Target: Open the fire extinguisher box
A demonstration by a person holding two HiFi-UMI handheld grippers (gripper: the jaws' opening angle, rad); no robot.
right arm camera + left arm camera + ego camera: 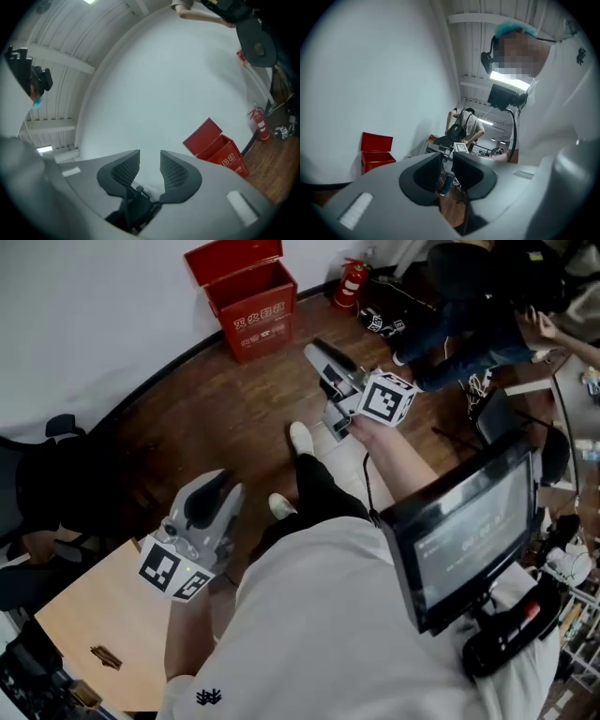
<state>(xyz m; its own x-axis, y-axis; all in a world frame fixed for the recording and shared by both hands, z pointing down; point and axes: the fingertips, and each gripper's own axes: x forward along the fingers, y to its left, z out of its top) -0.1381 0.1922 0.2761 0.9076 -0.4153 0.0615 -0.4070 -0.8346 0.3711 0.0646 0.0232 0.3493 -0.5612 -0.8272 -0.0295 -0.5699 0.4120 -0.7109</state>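
Observation:
The red fire extinguisher box [253, 306] stands on the wooden floor against the white wall, its lid raised and its inside showing. It also appears in the left gripper view [375, 152] and the right gripper view [218, 147]. My right gripper [319, 354] is held in the air about a step short of the box, pointing toward it; its jaws [150, 161] stand apart with nothing between them. My left gripper [217, 486] hangs lower at the left, far from the box; a narrow gap [446, 161] shows between its jaws and it holds nothing.
A red fire extinguisher [350, 282] stands on the floor right of the box. A seated person [469, 343] is at the upper right. A black office chair [47, 484] and a wooden desk [103, 624] are at the left. Another person [464, 124] stands beyond.

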